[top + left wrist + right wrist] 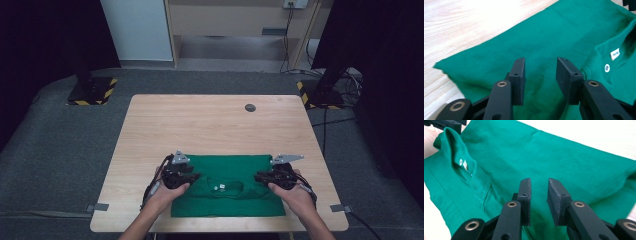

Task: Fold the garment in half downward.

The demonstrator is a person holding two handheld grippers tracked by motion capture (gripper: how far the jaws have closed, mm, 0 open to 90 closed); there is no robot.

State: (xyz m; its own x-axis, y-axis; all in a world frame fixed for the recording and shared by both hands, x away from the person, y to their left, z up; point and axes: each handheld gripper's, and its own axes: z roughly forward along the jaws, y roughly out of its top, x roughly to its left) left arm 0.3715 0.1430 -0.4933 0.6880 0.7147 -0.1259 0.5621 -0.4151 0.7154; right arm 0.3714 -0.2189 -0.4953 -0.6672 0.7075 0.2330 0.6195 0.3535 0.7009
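A green shirt (227, 200) lies folded flat near the front edge of the wooden table (215, 125), collar up, with a white label (615, 53) inside the neck. My left gripper (196, 176) hovers over the shirt's left side, pointing inward. Its jaws (540, 61) stand apart with only cloth (536, 32) below them and nothing between. My right gripper (258, 176) mirrors it over the right side. Its jaws (539, 181) show a narrower gap, also with nothing in it, above the shirt (564, 152). The collar and its label (464, 164) lie to the upper left in the right gripper view.
A small dark round mark (250, 107) sits at the far middle of the table. Grey tabs (100, 206) (340, 208) stick out at the front corners. Two stands with striped bases (92, 91) (320, 94) rest on the floor behind the table.
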